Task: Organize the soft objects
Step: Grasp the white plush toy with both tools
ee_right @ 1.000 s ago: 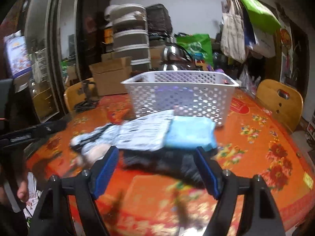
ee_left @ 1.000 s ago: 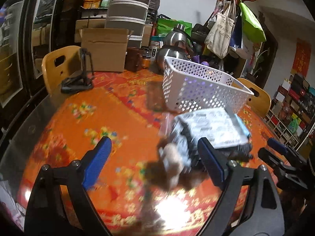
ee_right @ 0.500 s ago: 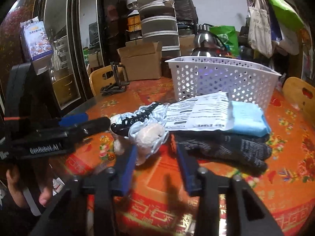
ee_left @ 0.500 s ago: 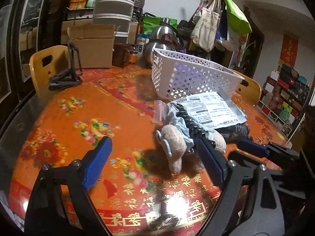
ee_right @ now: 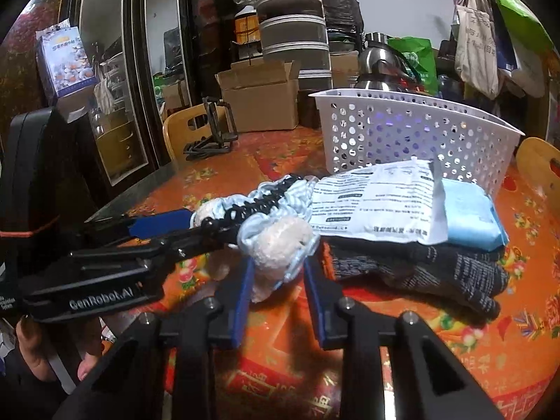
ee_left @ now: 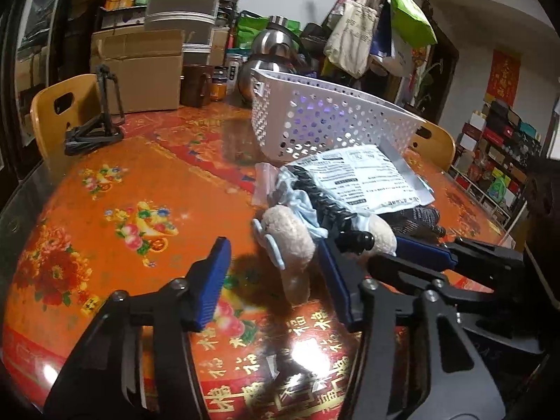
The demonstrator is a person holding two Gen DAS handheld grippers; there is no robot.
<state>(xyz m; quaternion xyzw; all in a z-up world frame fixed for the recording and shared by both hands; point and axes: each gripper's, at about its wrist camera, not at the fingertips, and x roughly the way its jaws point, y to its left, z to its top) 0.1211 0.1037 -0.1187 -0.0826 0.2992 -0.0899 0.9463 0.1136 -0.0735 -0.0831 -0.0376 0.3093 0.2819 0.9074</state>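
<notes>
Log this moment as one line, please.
left hand-held gripper: jaws just closing, plush toy between, not gripped | right hand-held gripper: jaws just closing, pinching plush toy | white basket: behind

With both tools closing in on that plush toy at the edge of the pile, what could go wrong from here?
1. Both tools, left tool and right tool, have been closing around the same plush toy; they may collide or tug against each other.
2. A black coiled band and blue scrunchie drape over the toy, so lifting may drag them and shift the printed packet.
</notes>
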